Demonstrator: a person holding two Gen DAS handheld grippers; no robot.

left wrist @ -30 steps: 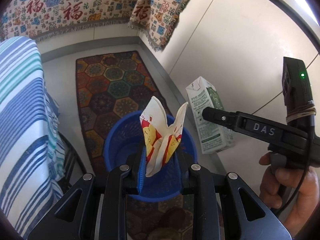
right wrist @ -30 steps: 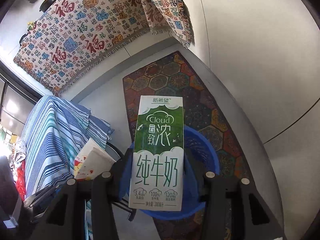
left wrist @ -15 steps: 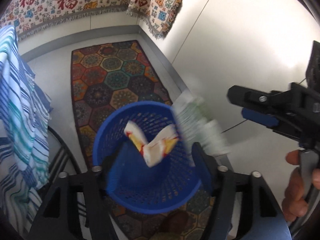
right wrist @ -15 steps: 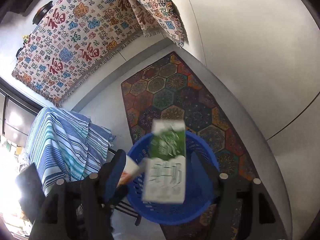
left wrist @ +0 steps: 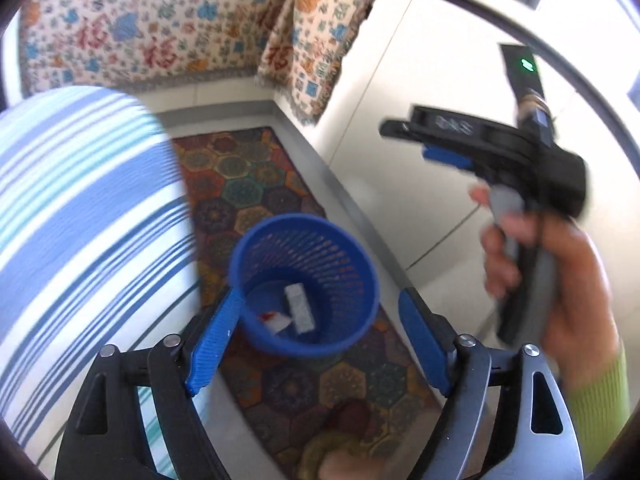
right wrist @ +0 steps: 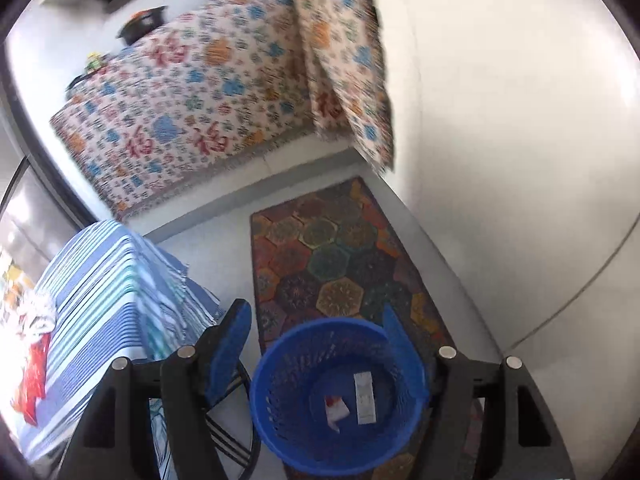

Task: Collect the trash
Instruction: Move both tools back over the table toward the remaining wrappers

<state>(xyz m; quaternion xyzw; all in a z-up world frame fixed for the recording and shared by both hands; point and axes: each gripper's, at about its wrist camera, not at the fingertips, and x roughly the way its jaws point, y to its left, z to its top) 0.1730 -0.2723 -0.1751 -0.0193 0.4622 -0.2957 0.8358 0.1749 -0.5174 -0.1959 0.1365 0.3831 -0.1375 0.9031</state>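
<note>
A blue mesh basket stands on the rug below both grippers. In its bottom lie a milk carton and a crumpled red-and-white paper wrapper. My left gripper hovers above the basket; its jaws are opening and nothing is between them. My right gripper shows at the upper right of the left wrist view, held by a hand with a green sleeve. The right wrist view looks down on the same basket with the carton and wrapper inside. There the right gripper stands open and empty.
A blue-striped cloth covers furniture close on the left, with a red item on it. A hexagon-patterned rug runs along the white wall. A patterned tablecloth hangs at the back. Dark metal legs stand beside the basket.
Both grippers opened and let go: the wrapper and the milk carton fell into the basket. Both hands have since risen and pulled back, so the basket looks smaller.
</note>
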